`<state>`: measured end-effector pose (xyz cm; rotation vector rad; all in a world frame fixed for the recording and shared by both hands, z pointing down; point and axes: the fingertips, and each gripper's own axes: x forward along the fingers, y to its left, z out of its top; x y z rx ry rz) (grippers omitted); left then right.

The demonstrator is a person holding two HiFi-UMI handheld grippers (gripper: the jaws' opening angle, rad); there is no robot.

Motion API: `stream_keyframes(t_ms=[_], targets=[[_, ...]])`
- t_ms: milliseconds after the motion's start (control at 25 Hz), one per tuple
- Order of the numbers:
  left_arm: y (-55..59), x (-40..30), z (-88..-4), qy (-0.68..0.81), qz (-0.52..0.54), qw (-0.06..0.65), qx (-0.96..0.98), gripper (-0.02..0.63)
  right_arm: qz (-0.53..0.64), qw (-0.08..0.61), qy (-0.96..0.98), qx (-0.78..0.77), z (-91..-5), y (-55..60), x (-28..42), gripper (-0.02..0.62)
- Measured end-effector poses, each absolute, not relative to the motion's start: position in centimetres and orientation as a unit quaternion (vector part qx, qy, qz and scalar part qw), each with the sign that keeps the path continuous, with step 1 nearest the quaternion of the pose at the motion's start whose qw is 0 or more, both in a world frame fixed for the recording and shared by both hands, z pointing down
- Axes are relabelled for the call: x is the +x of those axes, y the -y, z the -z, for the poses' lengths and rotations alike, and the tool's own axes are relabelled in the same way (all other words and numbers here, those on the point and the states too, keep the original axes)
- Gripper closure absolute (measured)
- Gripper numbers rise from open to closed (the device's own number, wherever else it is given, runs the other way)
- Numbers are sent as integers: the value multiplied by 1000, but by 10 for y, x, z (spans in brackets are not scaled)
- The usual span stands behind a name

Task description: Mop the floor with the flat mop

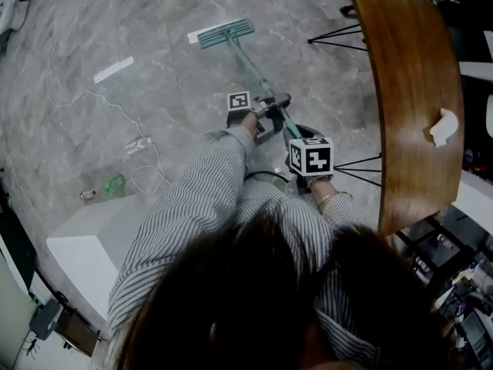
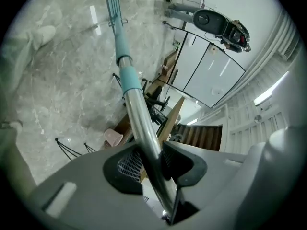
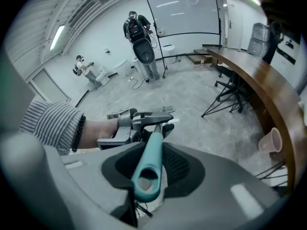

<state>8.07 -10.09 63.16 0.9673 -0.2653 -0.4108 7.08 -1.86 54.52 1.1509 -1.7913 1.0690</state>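
The flat mop's teal head (image 1: 223,33) lies on the grey marble floor ahead of me, and its pole (image 1: 254,72) slants back toward my body. My left gripper (image 1: 269,114) is shut on the pole partway down. In the left gripper view the steel pole (image 2: 144,123) runs between the pads, and the gripper (image 2: 151,164) squeezes it. Beyond them are the teal sleeve (image 2: 128,75) and the mop head (image 2: 113,6). My right gripper (image 1: 302,141) is shut on the pole's top. In the right gripper view that gripper (image 3: 148,164) grips the teal handle end (image 3: 146,176) with its hanging hole.
A curved wooden table (image 1: 416,91) on black hairpin legs (image 1: 339,33) stands to the right, with a crumpled tissue (image 1: 444,126) on it. A pink cup (image 3: 270,140) sits under it. A white box (image 1: 92,245), cables (image 1: 115,110) and a white strip (image 1: 113,69) lie left. A person (image 3: 139,32) stands far off.
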Motion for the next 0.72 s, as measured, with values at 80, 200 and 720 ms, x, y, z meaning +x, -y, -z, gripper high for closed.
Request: stream_keyframes(t_ms=[80, 200, 720], targets=[[153, 52, -635, 143, 210, 854, 455, 491, -421, 366, 695, 453, -547, 69, 43, 485], [229, 12, -637, 159, 219, 850, 452, 491, -419, 367, 695, 456, -547, 144, 3, 483], [468, -97, -657, 198, 248, 828, 462, 489, -392, 409, 703, 431, -569, 376, -104, 482]])
